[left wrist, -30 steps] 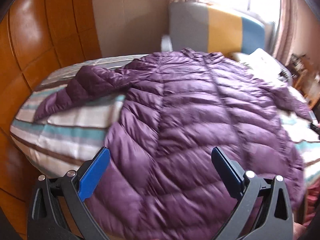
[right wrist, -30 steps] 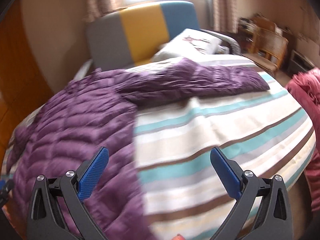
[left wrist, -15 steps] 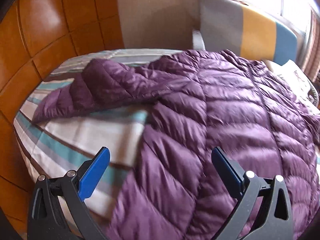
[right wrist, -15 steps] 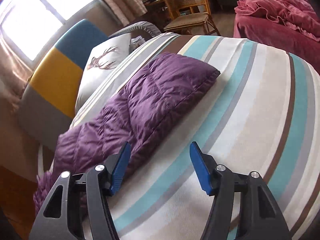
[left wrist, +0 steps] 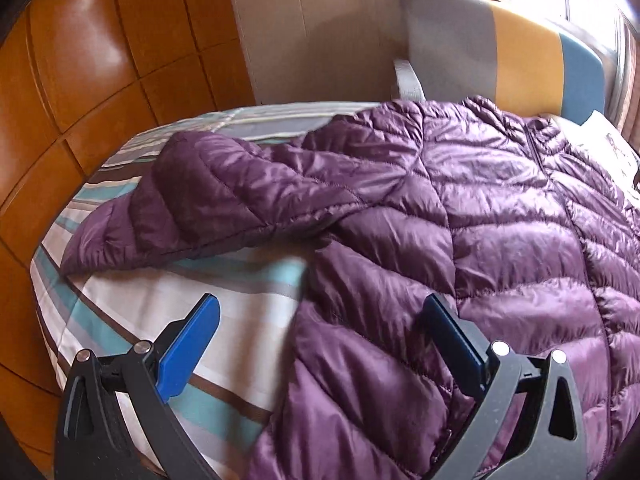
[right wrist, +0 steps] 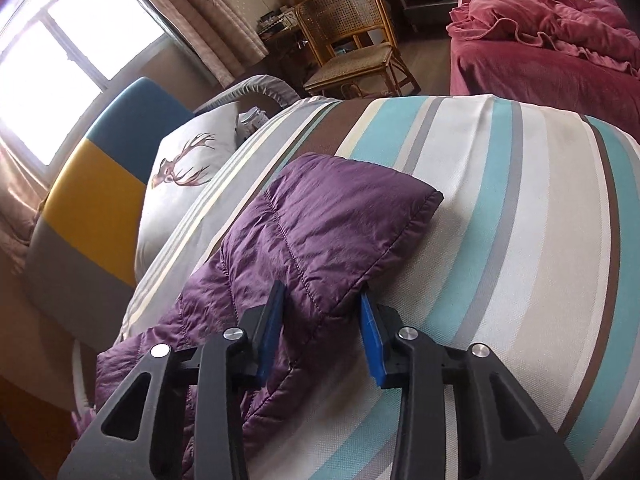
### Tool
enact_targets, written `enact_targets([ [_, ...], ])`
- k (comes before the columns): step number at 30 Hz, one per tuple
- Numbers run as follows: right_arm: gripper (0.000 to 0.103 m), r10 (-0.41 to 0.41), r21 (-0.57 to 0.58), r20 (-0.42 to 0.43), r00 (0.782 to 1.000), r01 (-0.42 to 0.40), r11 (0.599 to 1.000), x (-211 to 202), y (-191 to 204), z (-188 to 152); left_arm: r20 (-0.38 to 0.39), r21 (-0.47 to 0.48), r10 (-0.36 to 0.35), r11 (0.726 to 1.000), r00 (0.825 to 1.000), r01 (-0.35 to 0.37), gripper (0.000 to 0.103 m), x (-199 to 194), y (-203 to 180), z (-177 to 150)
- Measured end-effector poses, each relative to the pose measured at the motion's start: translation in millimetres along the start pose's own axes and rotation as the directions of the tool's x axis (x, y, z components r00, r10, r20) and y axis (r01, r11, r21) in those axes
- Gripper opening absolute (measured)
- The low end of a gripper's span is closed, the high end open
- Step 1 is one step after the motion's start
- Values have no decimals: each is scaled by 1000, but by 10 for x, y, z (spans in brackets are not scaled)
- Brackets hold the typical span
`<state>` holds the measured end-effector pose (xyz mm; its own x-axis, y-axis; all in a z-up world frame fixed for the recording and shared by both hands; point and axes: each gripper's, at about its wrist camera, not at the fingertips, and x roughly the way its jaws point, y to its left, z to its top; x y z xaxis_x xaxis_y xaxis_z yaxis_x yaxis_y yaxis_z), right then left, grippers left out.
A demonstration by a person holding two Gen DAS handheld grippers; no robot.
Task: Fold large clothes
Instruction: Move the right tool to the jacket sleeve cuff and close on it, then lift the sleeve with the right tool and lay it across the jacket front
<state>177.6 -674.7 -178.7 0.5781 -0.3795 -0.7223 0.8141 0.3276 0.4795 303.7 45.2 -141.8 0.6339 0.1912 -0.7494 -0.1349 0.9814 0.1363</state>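
Note:
A purple quilted down jacket [left wrist: 460, 216] lies spread flat on a striped bed [left wrist: 132, 312]. Its left sleeve [left wrist: 192, 208] stretches out toward the bed's left edge. My left gripper [left wrist: 320, 320] is open and empty, low over the jacket's lower left edge. In the right wrist view the other sleeve [right wrist: 320, 216] lies on the striped cover [right wrist: 520, 240], cuff pointing away. My right gripper [right wrist: 322, 312] has its blue pads on either side of the sleeve, partly closed around its width.
An orange wooden wall [left wrist: 80, 80] runs along the bed's left side. A grey, yellow and blue headboard [left wrist: 520, 60] and a deer pillow [right wrist: 188, 160] are at the far end. A wicker chair [right wrist: 352, 52] and a red bed [right wrist: 560, 32] stand beyond.
My right gripper moved down onto the right sleeve and narrowed its jaws around it. My left gripper shifted left toward the jacket's lower left edge, still open.

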Motion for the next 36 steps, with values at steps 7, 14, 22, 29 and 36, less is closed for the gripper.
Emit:
enact_targets([
  [7, 16, 40, -17, -16, 999, -40, 999, -1, -13, 32, -61, -18, -25, 1000, 998, 24, 101, 188, -12, -100],
  [14, 14, 35, -119, 30, 999, -31, 992, -198, 240, 30, -76, -50, -69, 997, 995, 65, 101, 245, 15, -137],
  [22, 14, 133, -280, 62, 989, -110, 954, -593, 875, -138, -58, -36, -46, 998, 997, 44, 101, 231, -43, -147],
  [29, 14, 269, -460, -9, 963, -243, 854, -929, 1661, -751, -61, -54, -67, 997, 996, 63, 101, 234, 0, -146],
  [36, 14, 343, -535, -128, 931, -356, 766, -1160, 2178, -1363, -61, -70, -85, 994, 995, 80, 101, 244, 40, -156],
])
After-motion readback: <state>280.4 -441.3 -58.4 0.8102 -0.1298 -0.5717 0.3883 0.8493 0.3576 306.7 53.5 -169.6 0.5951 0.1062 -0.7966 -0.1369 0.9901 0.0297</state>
